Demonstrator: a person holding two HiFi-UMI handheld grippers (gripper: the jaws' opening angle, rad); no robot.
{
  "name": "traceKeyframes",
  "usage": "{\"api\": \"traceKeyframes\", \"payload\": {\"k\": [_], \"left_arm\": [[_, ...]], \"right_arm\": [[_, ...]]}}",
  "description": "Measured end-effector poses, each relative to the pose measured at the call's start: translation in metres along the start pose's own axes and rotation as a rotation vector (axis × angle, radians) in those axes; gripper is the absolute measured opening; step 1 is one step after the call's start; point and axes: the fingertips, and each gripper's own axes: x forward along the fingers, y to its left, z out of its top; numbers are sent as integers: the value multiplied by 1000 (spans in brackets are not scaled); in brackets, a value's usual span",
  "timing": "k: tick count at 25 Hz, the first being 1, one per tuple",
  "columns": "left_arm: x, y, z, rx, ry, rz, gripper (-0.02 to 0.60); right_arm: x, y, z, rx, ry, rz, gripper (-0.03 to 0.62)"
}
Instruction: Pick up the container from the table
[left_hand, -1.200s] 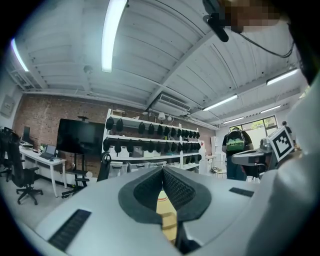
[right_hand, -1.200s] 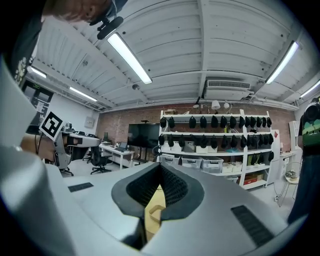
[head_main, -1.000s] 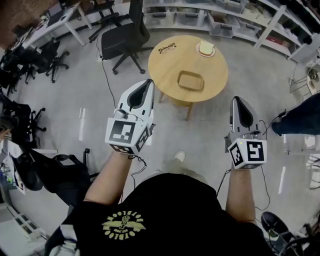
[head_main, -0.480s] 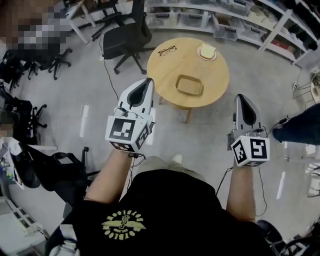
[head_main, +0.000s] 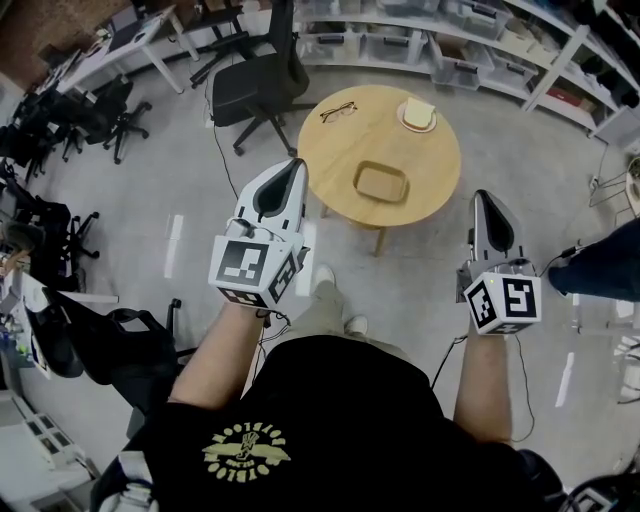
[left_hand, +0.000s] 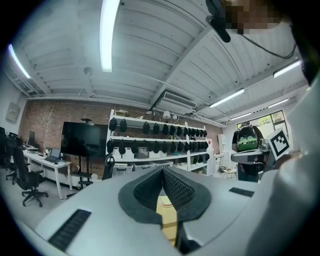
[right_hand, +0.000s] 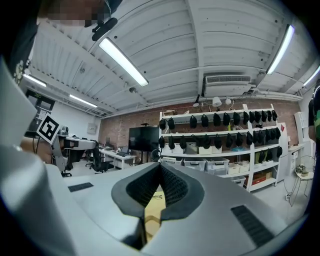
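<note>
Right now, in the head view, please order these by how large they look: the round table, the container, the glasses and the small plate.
1. round table, clearly the largest.
2. container.
3. small plate and glasses: they span about the same, so I do not rank them.

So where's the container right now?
In the head view, the container sits centrally on the round wooden table, on the near side of the glasses and plate.
</note>
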Motion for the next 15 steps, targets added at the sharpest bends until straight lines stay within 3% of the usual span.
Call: {"api": "traceKeyframes", "payload": {"k": [15], "left_arm": [[48,16,-7,-3,11,-65,18]], "right_arm": [[41,-13,-11,7,23,-23,15]]}}
